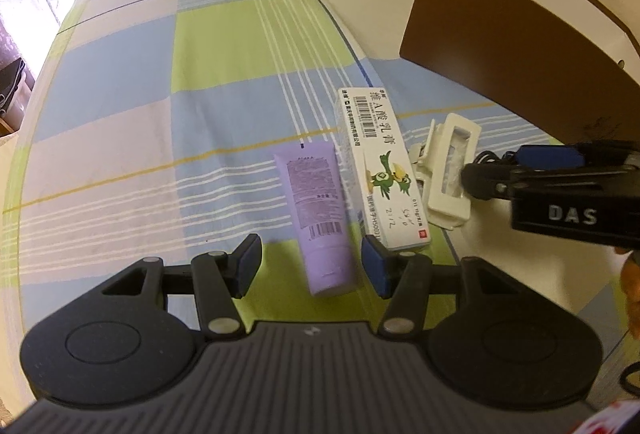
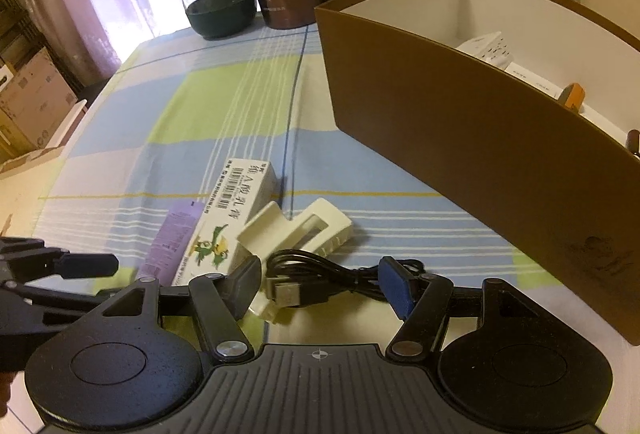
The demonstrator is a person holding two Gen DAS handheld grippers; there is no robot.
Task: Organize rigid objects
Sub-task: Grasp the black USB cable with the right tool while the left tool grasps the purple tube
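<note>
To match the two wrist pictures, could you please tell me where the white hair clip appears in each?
Left wrist: the white hair clip lies right of centre, just right of the medicine carton.
Right wrist: the clip lies at centre, just right of the same carton.
Shared landmark: the brown box.

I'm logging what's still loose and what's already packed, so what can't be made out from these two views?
- Brown box contents: in the right wrist view its near wall hides all but a few tops; in the left wrist view, none show.
- Black cable: the far end is behind the right gripper fingers.
- Purple tube print: too small to read.
- White hair clip: partly hidden by the right gripper in the left wrist view.
</note>
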